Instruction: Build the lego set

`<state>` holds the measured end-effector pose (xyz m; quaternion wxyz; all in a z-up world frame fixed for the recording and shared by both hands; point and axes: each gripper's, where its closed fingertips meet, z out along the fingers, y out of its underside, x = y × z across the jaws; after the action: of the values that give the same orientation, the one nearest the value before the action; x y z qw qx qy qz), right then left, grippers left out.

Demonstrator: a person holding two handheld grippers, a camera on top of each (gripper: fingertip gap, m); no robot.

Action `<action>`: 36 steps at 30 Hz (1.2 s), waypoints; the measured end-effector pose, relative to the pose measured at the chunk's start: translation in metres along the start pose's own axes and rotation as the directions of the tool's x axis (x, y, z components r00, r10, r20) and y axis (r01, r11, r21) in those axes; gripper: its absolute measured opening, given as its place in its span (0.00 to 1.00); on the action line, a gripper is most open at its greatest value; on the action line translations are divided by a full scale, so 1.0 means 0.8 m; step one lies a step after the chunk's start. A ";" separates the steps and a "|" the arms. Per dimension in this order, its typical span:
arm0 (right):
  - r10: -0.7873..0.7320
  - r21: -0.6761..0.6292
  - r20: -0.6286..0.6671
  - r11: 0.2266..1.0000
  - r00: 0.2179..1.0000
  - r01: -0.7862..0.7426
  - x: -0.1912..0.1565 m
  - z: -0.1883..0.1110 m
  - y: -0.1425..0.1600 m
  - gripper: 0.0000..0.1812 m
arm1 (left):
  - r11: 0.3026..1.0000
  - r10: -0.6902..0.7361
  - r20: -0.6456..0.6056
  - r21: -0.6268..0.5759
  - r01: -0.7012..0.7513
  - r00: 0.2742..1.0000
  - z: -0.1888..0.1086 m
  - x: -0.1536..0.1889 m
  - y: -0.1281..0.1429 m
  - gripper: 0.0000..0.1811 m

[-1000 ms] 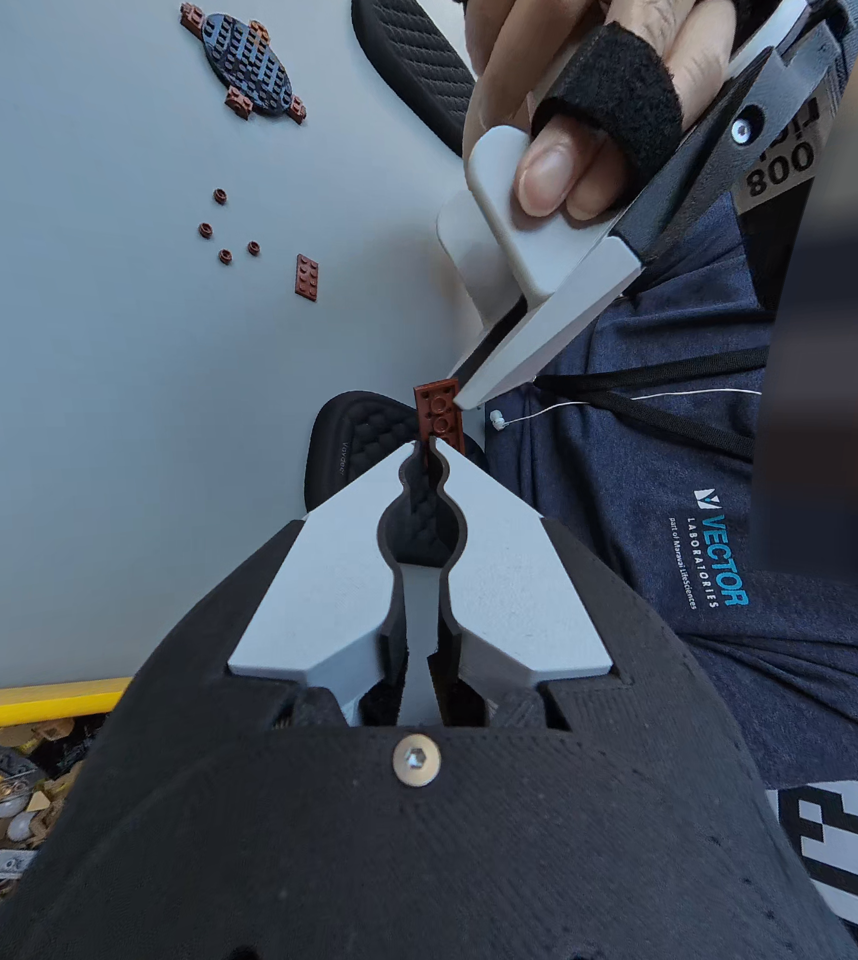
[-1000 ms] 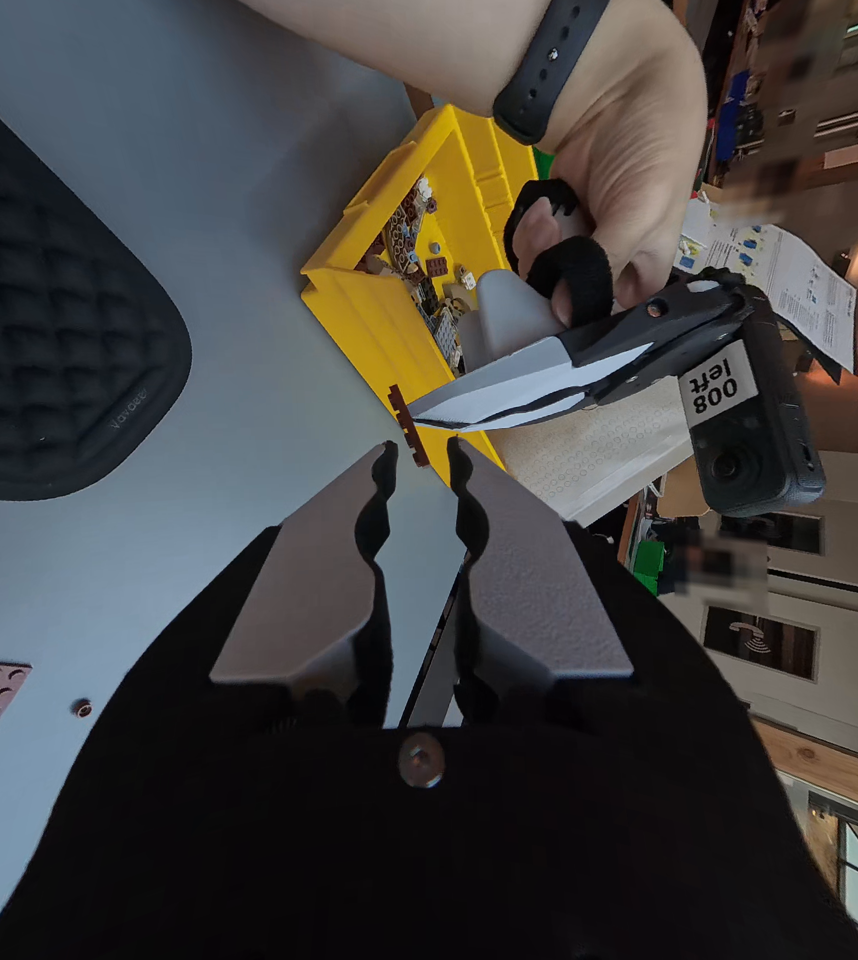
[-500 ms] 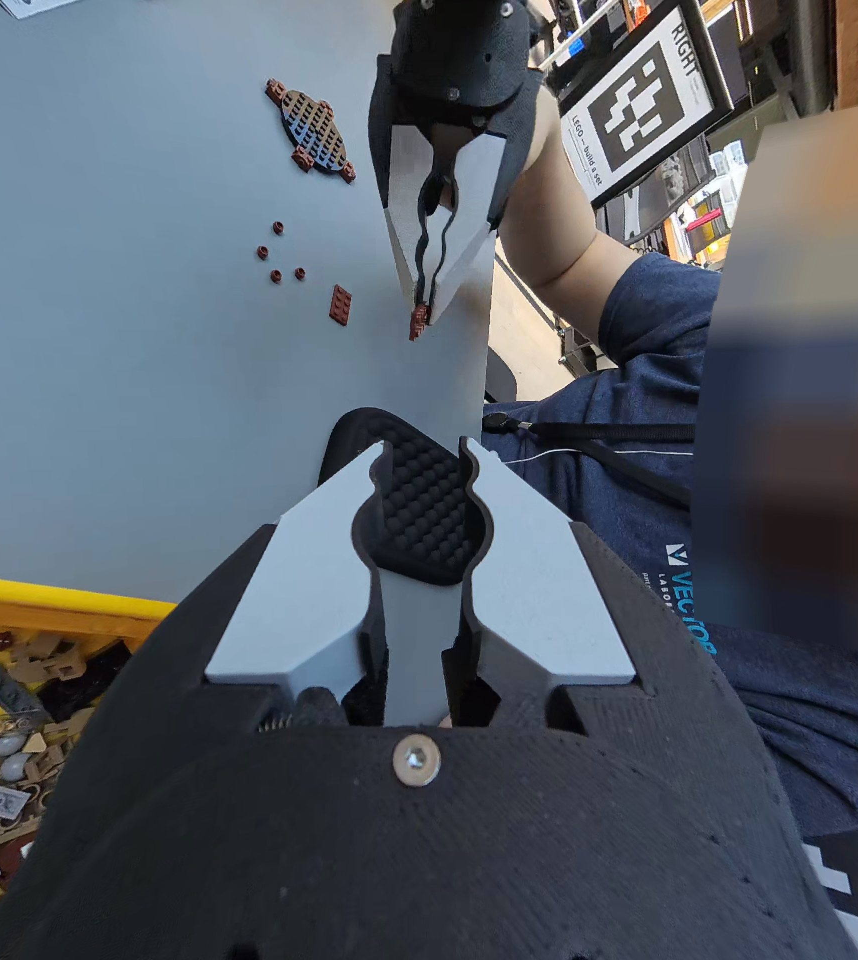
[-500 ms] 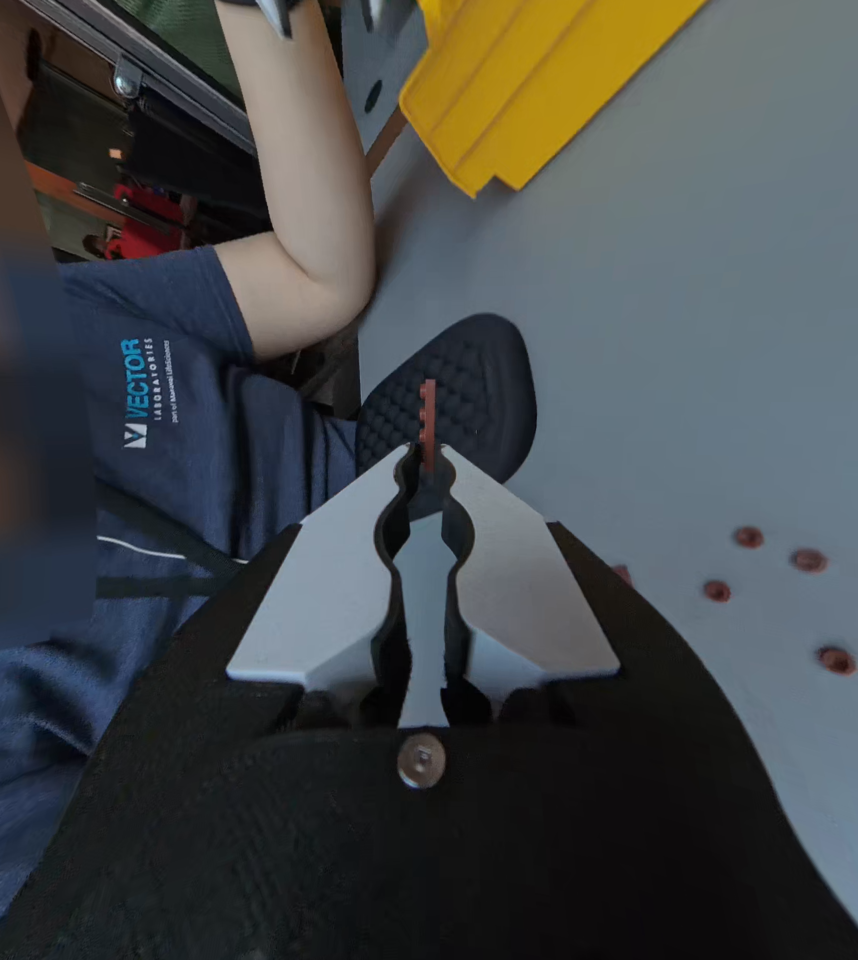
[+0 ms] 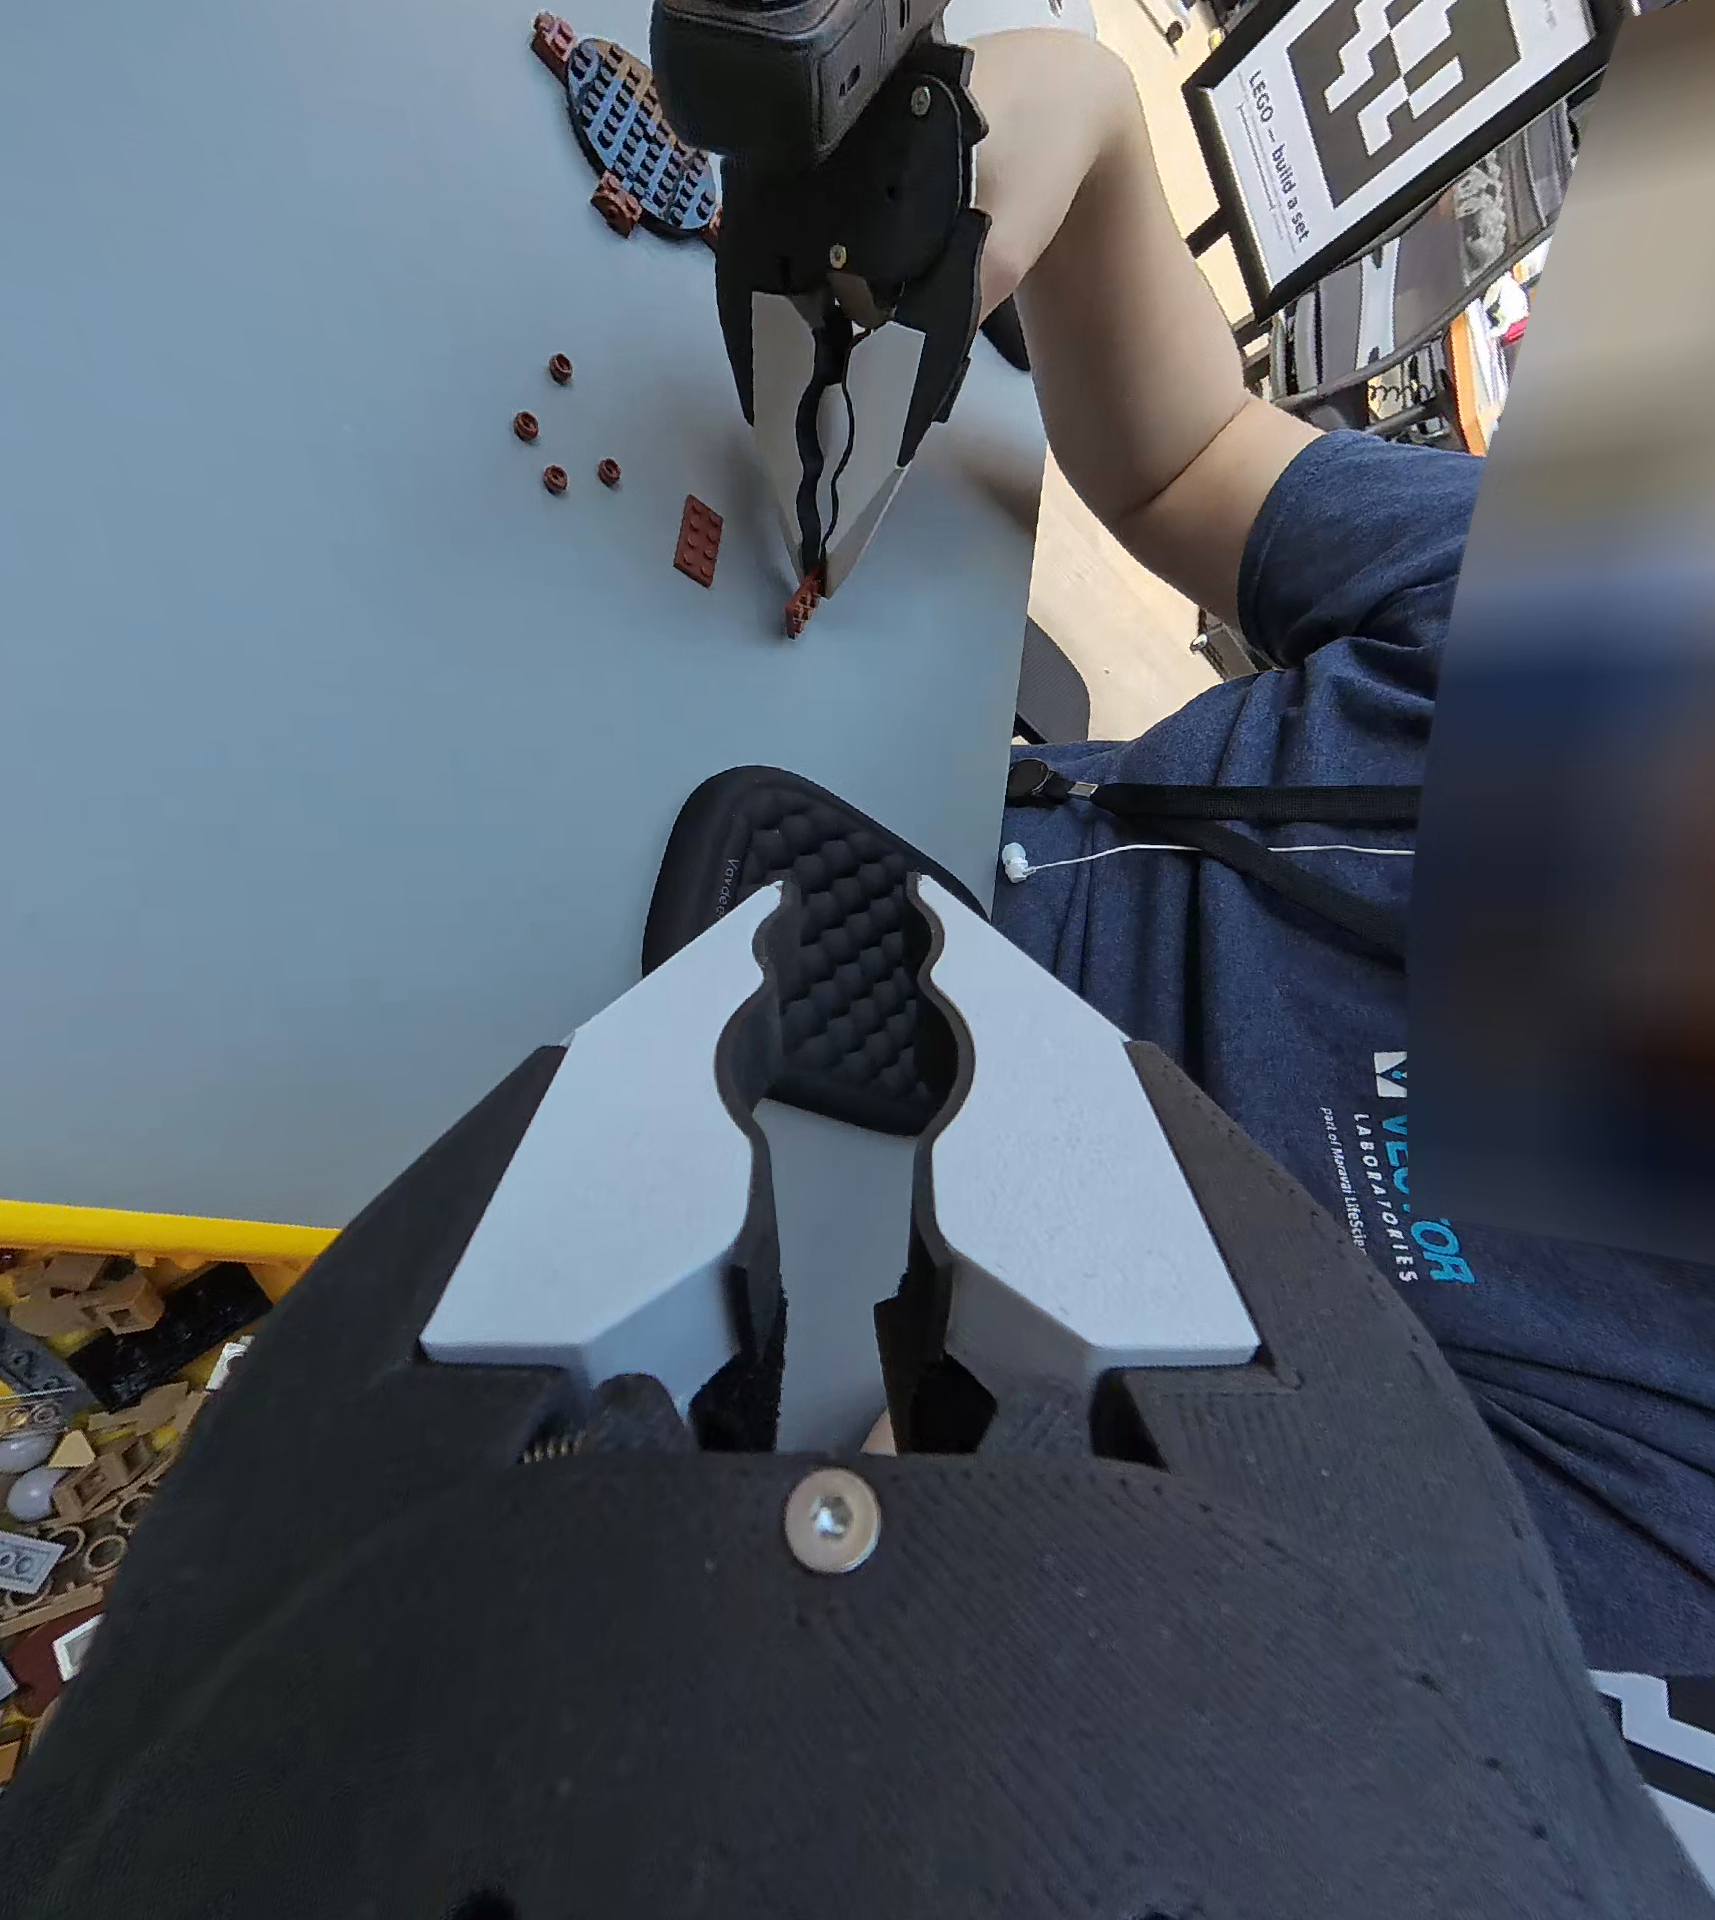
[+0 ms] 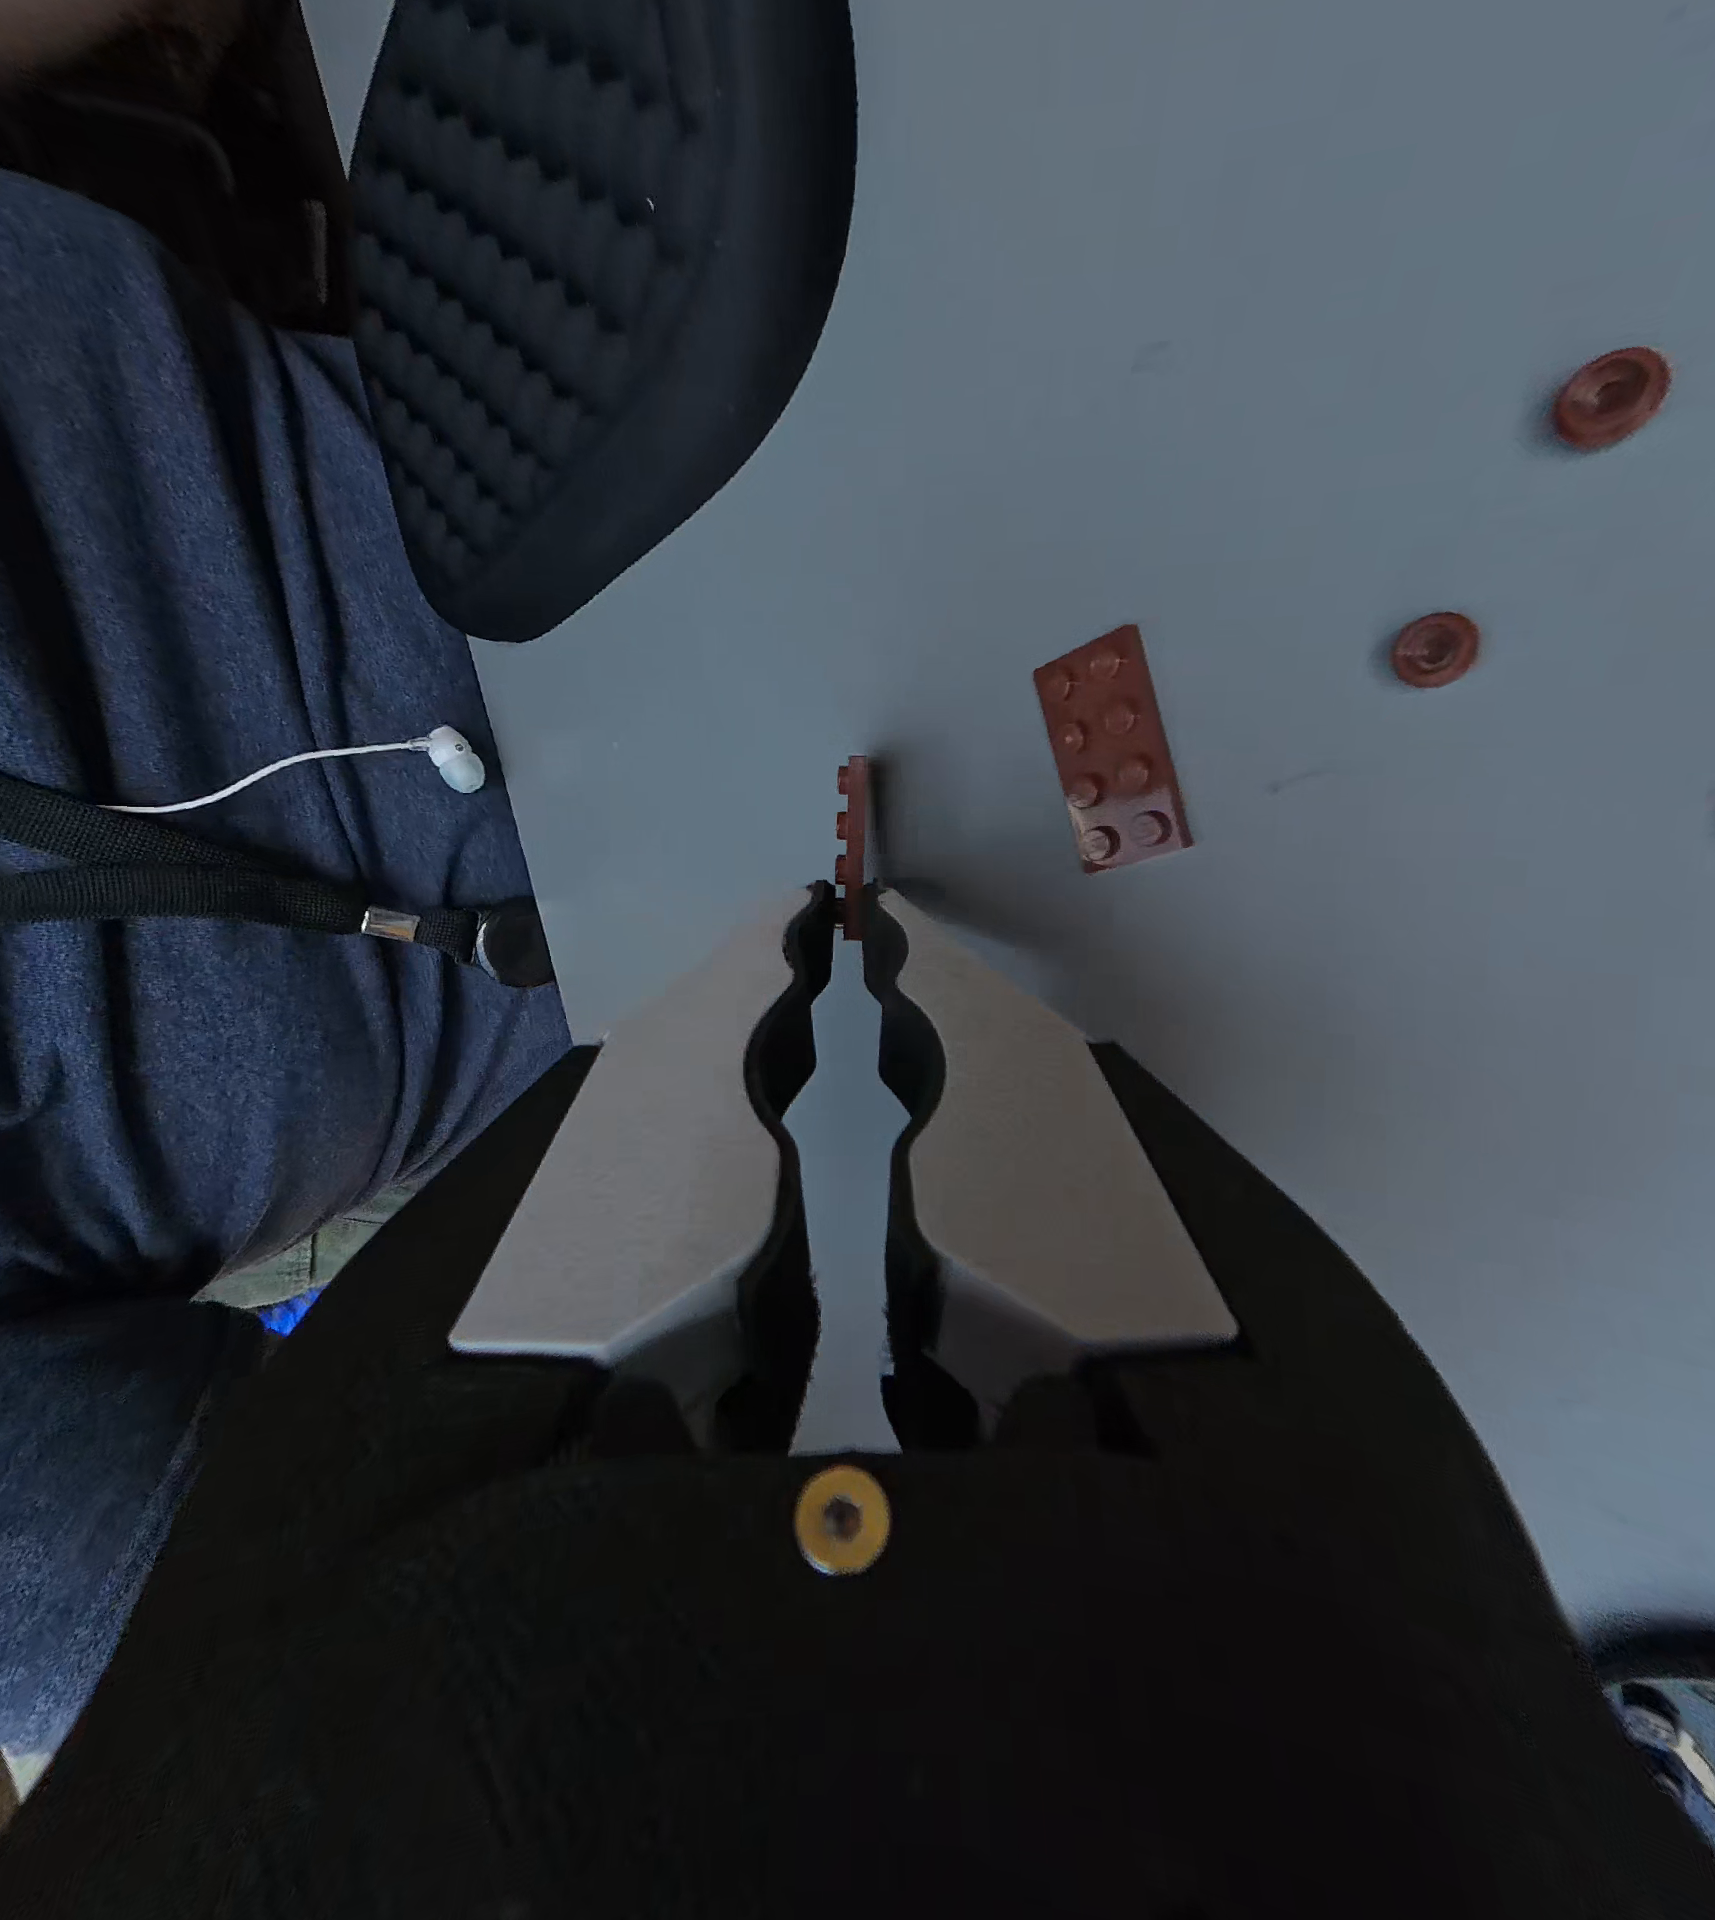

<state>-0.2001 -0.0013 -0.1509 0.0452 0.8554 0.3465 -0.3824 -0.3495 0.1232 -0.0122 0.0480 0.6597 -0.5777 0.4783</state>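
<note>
Grey table [image 5: 261,779] | yellow bin [image 5: 105,1216] | black pad [image 6: 572,312]

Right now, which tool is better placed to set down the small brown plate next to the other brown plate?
The right tool: it grips the small brown plate just above the table, beside the loose brown plate. The left tool is open and empty.
</note>
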 end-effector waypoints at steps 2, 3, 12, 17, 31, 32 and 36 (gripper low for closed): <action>-0.030 -0.032 -0.029 0.999 0.999 0.029 0.007 0.000 0.001 0.02 | 1.000 0.001 0.001 -0.010 -0.001 1.000 0.002 -0.001 0.001 0.09; -0.049 -0.040 -0.037 0.998 0.998 0.047 0.008 -0.001 0.000 0.02 | 1.000 0.001 0.002 -0.011 -0.001 1.000 0.003 -0.001 0.001 0.09; -0.145 -0.016 -0.159 0.989 0.977 0.144 0.026 -0.019 -0.020 0.10 | 1.000 -0.011 0.021 -0.020 0.012 1.000 0.003 -0.006 0.003 0.09; -0.202 0.000 -0.247 0.978 0.948 0.208 0.029 -0.033 -0.017 0.11 | 0.999 -0.012 0.039 -0.030 0.013 0.999 0.002 -0.008 0.007 0.09; 0.094 0.533 -0.837 0.365 0.540 0.763 0.052 -0.249 -0.050 0.13 | 0.938 0.079 0.424 0.275 -0.212 0.902 -0.115 0.000 -0.015 0.06; 0.173 0.480 -0.878 0.329 0.447 0.813 0.053 -0.268 -0.046 0.13 | 0.917 0.105 0.493 0.288 -0.275 0.864 -0.130 0.003 -0.017 0.07; 0.329 0.346 -0.913 0.310 0.241 0.886 0.048 -0.297 -0.034 0.13 | 0.886 0.048 0.778 0.255 -0.386 0.626 -0.189 -0.019 0.000 0.12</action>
<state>-0.0512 0.1222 -0.0047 -0.7205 0.6517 0.2271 0.0676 -0.4342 0.2273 0.0586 -0.3908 0.7160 -0.5114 0.2702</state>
